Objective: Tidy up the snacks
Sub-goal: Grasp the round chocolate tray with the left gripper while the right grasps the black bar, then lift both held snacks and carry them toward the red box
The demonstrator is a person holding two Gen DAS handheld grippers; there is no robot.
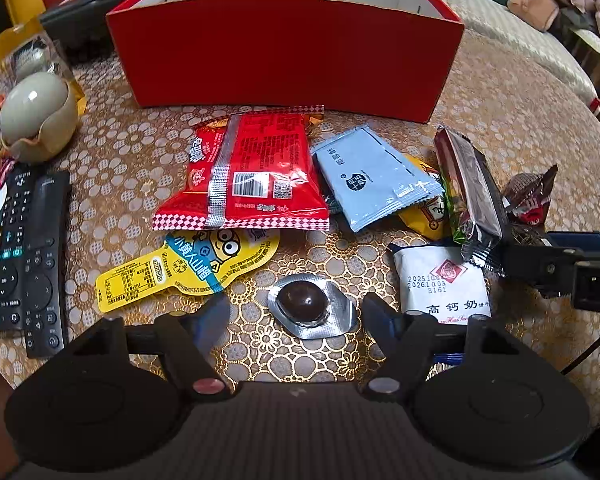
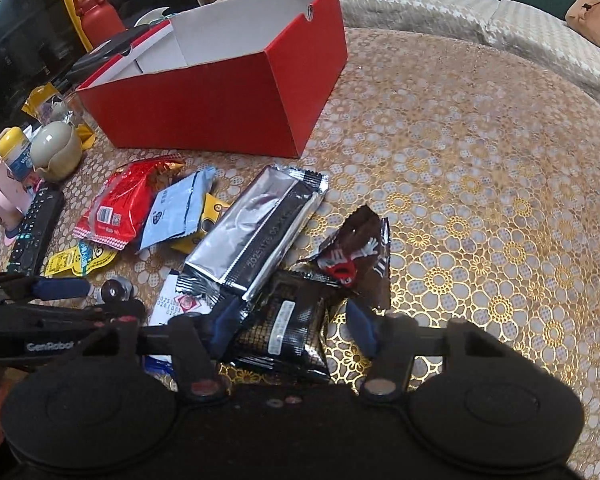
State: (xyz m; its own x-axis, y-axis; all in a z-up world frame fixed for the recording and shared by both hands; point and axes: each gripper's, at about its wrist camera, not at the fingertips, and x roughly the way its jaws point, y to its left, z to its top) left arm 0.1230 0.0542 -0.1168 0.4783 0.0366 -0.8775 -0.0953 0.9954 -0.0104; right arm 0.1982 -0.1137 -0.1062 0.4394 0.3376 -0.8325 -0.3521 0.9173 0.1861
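A red open box (image 1: 284, 52) stands at the back of the table; it also shows in the right wrist view (image 2: 220, 92). Snacks lie in front of it: a red packet (image 1: 252, 172), a light blue sachet (image 1: 372, 176), a yellow Minion pouch (image 1: 188, 268), a foil-wrapped dark sweet (image 1: 310, 306), a white milk biscuit pack (image 1: 440, 280) and a long silver-black bar (image 2: 256, 228). My left gripper (image 1: 298, 312) is open with the foil sweet between its fingers. My right gripper (image 2: 292, 320) is open around a black gold-grid packet (image 2: 288, 328), below a brown M&M's bag (image 2: 360, 256).
Two black remotes (image 1: 28, 256) lie at the left edge beside a grey-green ceramic pot (image 1: 36, 116). A pink mug (image 2: 0, 200) and a small bottle (image 2: 16, 152) stand at the left. A red flask (image 2: 96, 12) stands behind the box. The patterned tablecloth (image 2: 480, 200) stretches to the right.
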